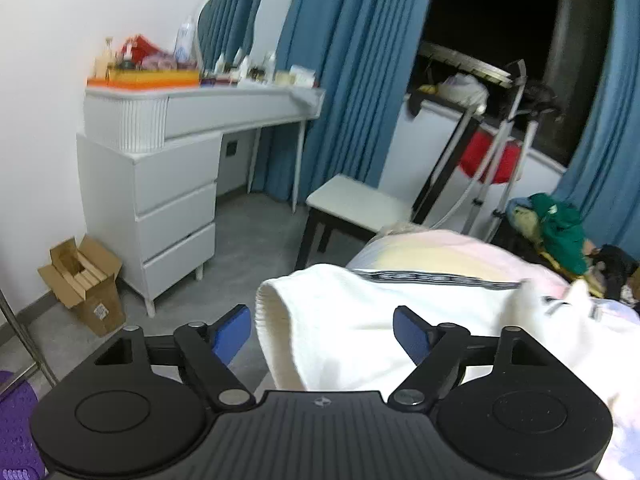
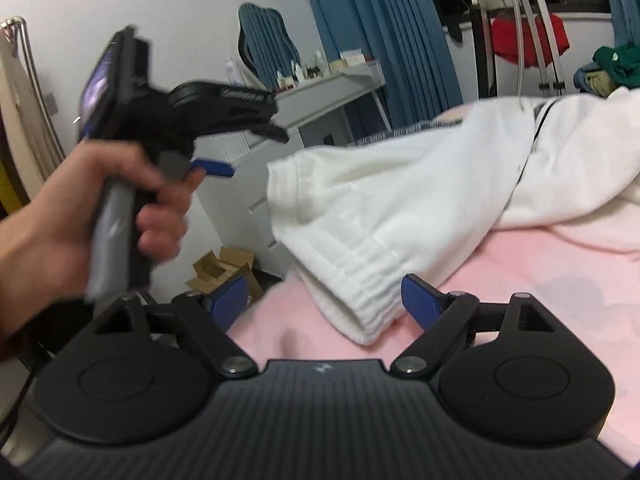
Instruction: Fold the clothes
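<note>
A white knit garment (image 1: 360, 320) with ribbed hems and a black patterned band lies spread on the pink bed (image 2: 520, 280). In the left wrist view my left gripper (image 1: 322, 320) stands open, with the garment's ribbed edge between its blue pads but not pinched. In the right wrist view my right gripper (image 2: 324, 288) is open too, and a ribbed cuff of the garment (image 2: 372, 292) lies between its pads, unpressed. A hand (image 2: 120, 200) holds the left gripper up at the left, off the bed's edge and apart from the cloth.
A white dressing table with drawers (image 1: 172, 200) and a mirror stands left, a cardboard box (image 1: 84, 280) on the floor beside it. A white stool (image 1: 356, 200) and a drying rack (image 1: 500, 140) stand beyond the bed. A clothes pile (image 1: 560, 228) lies far right.
</note>
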Action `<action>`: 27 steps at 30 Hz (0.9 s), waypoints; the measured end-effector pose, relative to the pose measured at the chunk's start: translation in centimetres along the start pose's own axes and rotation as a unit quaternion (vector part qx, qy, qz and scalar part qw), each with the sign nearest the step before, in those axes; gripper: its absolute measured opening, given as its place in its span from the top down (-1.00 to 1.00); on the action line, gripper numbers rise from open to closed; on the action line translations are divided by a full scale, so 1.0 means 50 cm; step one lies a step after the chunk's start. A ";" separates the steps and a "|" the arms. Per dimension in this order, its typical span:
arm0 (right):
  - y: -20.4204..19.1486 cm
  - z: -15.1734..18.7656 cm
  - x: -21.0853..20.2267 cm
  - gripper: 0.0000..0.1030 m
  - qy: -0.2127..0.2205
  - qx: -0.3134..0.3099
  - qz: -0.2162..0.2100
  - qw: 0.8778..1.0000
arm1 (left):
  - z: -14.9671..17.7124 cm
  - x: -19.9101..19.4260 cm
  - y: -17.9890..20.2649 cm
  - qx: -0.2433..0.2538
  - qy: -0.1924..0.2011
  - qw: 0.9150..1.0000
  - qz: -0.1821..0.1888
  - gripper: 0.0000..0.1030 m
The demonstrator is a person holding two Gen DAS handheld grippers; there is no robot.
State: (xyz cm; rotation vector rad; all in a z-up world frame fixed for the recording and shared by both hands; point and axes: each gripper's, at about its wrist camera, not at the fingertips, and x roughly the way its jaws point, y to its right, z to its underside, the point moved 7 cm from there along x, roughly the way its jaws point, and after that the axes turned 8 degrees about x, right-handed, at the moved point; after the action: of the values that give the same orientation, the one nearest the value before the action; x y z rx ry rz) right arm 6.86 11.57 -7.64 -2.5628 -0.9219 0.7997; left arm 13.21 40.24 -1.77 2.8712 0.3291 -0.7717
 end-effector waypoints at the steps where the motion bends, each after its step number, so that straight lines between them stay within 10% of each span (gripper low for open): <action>1: 0.000 -0.009 -0.018 -0.65 0.007 -0.004 0.002 1.000 | 0.005 -0.028 0.015 0.002 0.005 1.000 0.007 -0.57; 14: 0.210 -0.199 -0.297 -0.65 0.105 -0.044 0.104 0.988 | 0.128 -0.274 0.401 0.073 0.065 0.990 0.098 -0.56; 27: 0.478 -0.189 -0.402 -0.65 0.137 -0.010 0.204 0.969 | 0.302 -0.160 0.545 0.091 0.011 0.985 0.149 -0.56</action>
State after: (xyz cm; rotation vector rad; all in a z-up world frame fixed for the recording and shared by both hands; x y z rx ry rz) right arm 11.30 -20.39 -2.77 -2.8276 -0.3256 0.5111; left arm 6.04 9.56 -8.25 2.9963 -0.1765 -0.7490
